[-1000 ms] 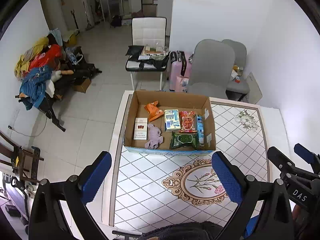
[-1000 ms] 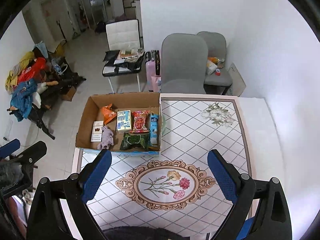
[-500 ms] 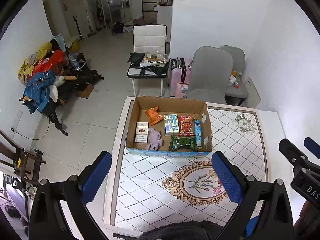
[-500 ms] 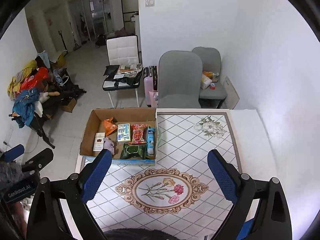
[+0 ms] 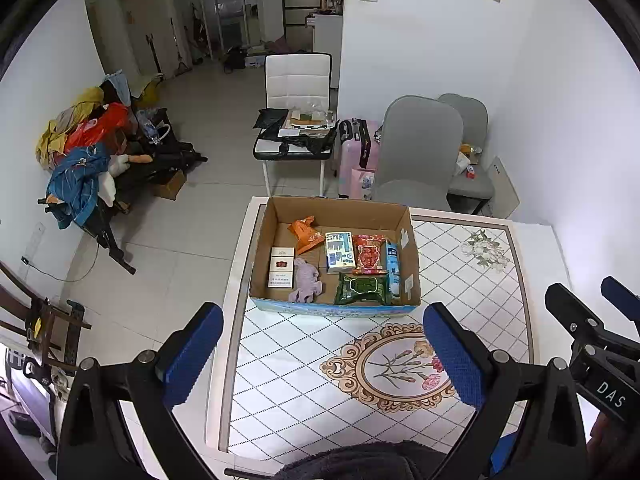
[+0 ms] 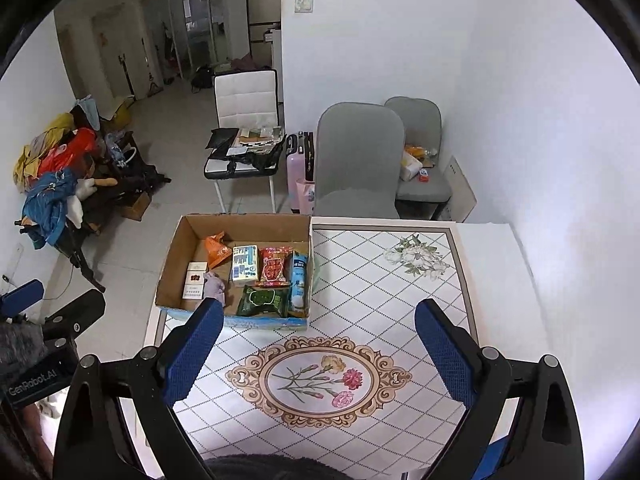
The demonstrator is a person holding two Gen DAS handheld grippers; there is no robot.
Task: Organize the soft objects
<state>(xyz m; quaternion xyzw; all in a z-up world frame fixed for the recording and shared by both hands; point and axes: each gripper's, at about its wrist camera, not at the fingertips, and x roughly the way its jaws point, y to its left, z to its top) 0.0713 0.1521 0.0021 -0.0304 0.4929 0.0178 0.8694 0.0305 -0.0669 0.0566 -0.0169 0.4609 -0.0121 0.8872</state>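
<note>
An open cardboard box (image 5: 336, 208) stands at the table's far left; it also shows in the right wrist view (image 6: 248, 222). Inside lie an orange packet (image 5: 306, 234), a tissue pack (image 5: 339, 252), a red snack bag (image 5: 370, 254), a blue tube (image 5: 393, 266), a green wipes pack (image 5: 362, 289), a cigarette box (image 5: 281, 267) and a purple soft toy (image 5: 306, 280). My left gripper (image 5: 324, 354) is open and empty, well above the table, short of the box. My right gripper (image 6: 320, 354) is open and empty over the floral medallion (image 6: 318, 376).
The tiled table (image 6: 400, 292) has a white border and a flower print (image 6: 418, 256) at the far right. Two grey chairs (image 6: 360, 152) and a pink suitcase (image 6: 300, 168) stand behind it. A white chair (image 5: 298, 112) and a clothes pile (image 5: 80, 152) are on the floor at left.
Both grippers have risen and pulled back from the box, so the box looks smaller and more of the room shows. Both stay open and empty.
</note>
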